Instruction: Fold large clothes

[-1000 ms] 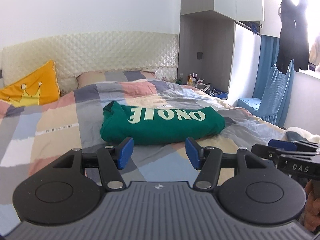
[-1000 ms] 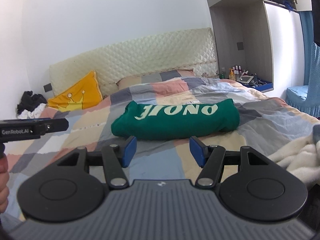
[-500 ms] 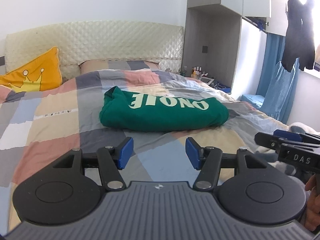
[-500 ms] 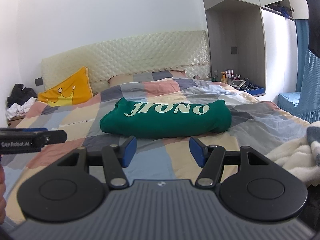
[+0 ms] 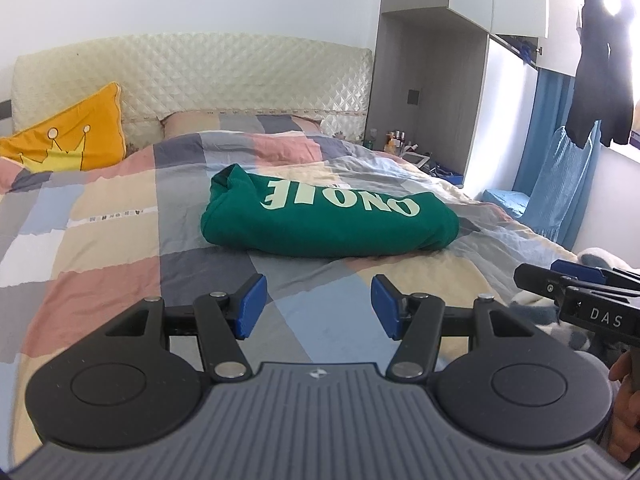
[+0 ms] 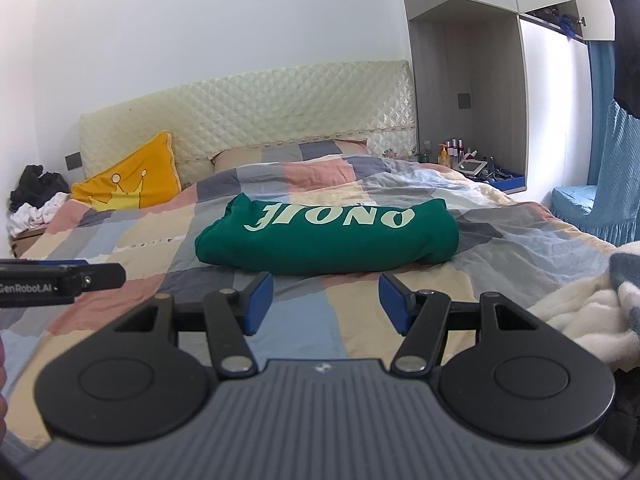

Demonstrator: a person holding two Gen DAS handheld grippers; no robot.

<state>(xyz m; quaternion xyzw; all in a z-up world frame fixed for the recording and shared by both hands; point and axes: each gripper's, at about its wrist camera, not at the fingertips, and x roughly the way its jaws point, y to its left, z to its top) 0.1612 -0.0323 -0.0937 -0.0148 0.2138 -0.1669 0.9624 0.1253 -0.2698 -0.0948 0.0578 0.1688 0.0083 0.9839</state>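
The green sweatshirt (image 5: 328, 216) lies folded into a compact bundle mid-quilt (image 5: 120, 248), below the headboard. Left gripper (image 5: 316, 306) and right gripper (image 6: 326, 302) stand apart-jawed, empty, short of the sweatshirt. Folding appears complete.

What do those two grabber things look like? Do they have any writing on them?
Both match. The left gripper and the right gripper each have black linkage arms with silver rivets, blue pads at the fingertips, two round black discs and a ribbed grey body with a small emblem. Side on, the left one reads "GenRobot.AI" and the right one "DAS". No cables show.
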